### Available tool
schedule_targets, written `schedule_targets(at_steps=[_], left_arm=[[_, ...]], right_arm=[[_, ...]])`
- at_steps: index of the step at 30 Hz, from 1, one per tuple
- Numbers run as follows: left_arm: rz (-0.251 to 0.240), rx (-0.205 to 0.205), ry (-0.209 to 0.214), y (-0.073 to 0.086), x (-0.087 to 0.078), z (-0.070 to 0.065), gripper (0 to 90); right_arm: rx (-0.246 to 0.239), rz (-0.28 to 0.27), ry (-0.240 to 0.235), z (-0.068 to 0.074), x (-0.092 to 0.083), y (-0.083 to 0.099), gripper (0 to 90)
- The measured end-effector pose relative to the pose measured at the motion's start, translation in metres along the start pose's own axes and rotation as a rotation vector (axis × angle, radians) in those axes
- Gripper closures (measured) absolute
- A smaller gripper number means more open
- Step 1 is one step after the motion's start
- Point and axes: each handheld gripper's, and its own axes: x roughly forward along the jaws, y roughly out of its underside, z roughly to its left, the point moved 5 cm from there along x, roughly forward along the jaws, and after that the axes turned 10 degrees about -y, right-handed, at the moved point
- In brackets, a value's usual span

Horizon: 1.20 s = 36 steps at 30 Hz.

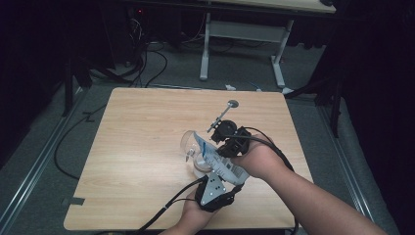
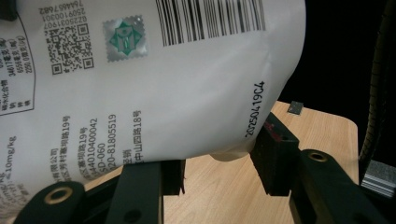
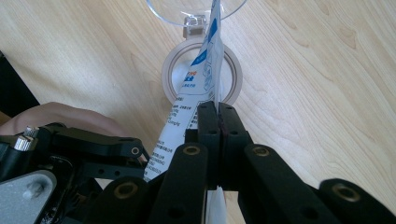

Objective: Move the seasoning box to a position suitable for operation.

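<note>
A white pouch [image 1: 221, 162] with blue print and a barcode hangs tilted over the wooden table [image 1: 142, 127], held between both grippers. My right gripper [image 1: 224, 142] is shut on the pouch's thin edge [image 3: 205, 70], its jaws [image 3: 218, 112] pressed together. My left gripper [image 1: 214, 190] holds the lower, bulging end; the pouch [image 2: 187, 93] sits between its pads [image 2: 275, 149], which touch both sides. The pouch's top points into a clear glass vessel [image 1: 188, 142] lying over a white ring [image 1: 199, 169]. The glass [image 3: 187, 9] and ring [image 3: 170, 70] lie just beyond the right jaws.
A thin metal rod with a round grey end [image 1: 232, 104] lies on the table beyond the right gripper. Past the far edge stand a white desk frame [image 1: 205, 44] and floor cables [image 1: 147, 63]. The left gripper's body [image 3: 93, 144] and a hand [image 3: 56, 116] are close beside the right jaws.
</note>
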Motion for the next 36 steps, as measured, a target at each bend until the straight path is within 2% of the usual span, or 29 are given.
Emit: schedule_targets(at_steps=[36], left_arm=[[0.005,0.002,0.005,-0.0006,0.0004,0.0009,58.9]], right_arm=[[-0.007,0.004,-0.006,-0.0018,0.0028,-0.0020,89.9]])
